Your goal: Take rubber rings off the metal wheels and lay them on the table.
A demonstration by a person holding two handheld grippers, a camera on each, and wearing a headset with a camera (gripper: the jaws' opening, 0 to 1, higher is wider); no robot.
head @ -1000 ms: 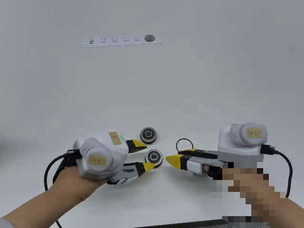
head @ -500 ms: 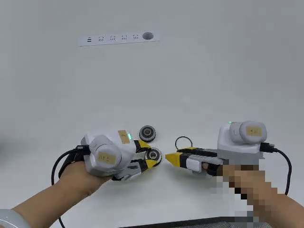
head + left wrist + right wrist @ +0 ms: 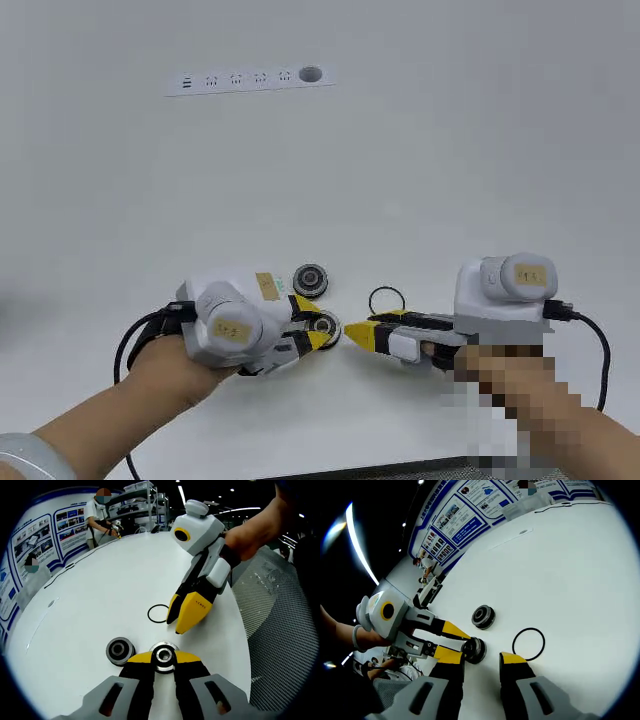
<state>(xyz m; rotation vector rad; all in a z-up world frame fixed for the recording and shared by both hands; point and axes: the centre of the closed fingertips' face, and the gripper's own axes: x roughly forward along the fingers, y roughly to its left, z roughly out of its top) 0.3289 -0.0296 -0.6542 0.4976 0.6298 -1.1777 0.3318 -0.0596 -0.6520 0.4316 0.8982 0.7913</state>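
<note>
jaws of my left gripper point(image 3: 318, 328), open a second ago, now clamp the metal wheel point(image 3: 164, 655) while my right gripper point(image 3: 358, 333), jaws parted, closes in from three o'clock to strip it; a loose rubber ring point(image 3: 387, 299) lies at one o'clock.

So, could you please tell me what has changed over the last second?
The left hand-held gripper closed its jaws onto the nearer metal wheel, which it had been straddling open. The other wheel, the loose rubber ring and the open right hand-held gripper stayed put.
</note>
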